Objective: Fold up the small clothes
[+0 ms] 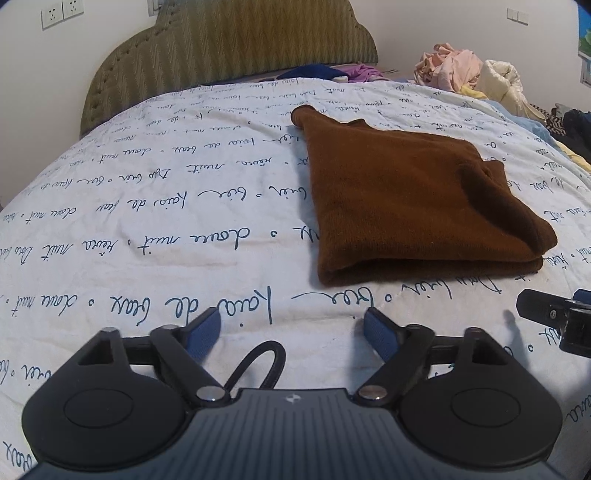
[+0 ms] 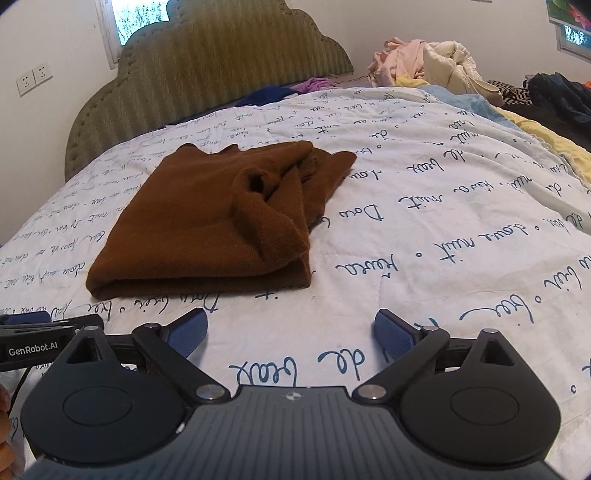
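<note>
One label, "GenRobot.AI", showed on the left gripper. A brown garment lay folded on the script-printed quilt. Both grippers' jaws stood apart, empty; right gripper.

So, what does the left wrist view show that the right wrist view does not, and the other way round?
Only the left wrist view: the left gripper from behind, jaws open and empty, and the brown garment's flat left side.

Only the right wrist view: the right gripper, jaws open and empty, a window beside the headboard, and the garment's bunched, rolled part.

Both: the folded brown garment on the script-printed quilt, the green headboard, and the clothes pile.
</note>
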Demonstrator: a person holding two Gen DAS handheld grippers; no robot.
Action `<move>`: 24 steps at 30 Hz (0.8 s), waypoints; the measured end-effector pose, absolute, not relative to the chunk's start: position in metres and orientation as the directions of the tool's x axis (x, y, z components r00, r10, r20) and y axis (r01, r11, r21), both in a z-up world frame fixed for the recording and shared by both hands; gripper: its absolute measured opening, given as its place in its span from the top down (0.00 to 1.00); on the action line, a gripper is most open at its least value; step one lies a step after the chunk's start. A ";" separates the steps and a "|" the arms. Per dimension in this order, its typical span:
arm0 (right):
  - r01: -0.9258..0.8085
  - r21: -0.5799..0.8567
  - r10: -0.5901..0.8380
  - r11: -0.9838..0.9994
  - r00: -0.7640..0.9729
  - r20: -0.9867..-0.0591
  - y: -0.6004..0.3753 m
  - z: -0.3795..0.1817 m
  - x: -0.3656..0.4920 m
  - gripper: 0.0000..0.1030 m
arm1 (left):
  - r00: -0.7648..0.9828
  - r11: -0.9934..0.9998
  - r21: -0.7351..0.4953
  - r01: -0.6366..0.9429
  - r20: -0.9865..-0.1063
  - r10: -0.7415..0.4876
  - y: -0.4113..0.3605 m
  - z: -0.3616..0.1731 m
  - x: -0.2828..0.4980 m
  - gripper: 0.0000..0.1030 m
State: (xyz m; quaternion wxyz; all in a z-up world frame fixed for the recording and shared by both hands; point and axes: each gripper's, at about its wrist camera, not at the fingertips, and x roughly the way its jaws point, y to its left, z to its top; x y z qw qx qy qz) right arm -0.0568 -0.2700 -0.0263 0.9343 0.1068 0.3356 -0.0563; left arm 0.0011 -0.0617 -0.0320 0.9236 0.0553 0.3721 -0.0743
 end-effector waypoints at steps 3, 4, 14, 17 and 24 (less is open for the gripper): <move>0.175 0.137 -0.050 0.975 0.770 -0.636 -0.266 -0.029 -0.057 0.04 | 0.720 0.982 0.059 0.181 -0.687 -0.091 -0.063 -0.035 0.000 0.16; 0.174 0.118 -0.060 0.978 0.770 -0.635 -0.265 -0.030 -0.056 0.04 | 0.723 0.982 0.060 0.181 -0.685 -0.091 -0.063 -0.036 0.000 0.16; 0.176 0.051 -0.105 0.983 0.768 -0.631 -0.259 -0.038 -0.054 0.00 | 0.741 0.982 0.064 0.176 -0.666 -0.089 -0.062 -0.044 -0.003 0.09; 0.176 0.048 -0.106 0.983 0.768 -0.632 -0.259 -0.040 -0.054 0.00 | 0.743 0.983 0.062 0.175 -0.663 -0.090 -0.062 -0.045 -0.003 0.07; 0.174 0.043 -0.108 0.984 0.768 -0.632 -0.259 -0.042 -0.053 0.00 | 0.743 0.984 0.053 0.172 -0.663 -0.094 -0.060 -0.048 -0.002 0.01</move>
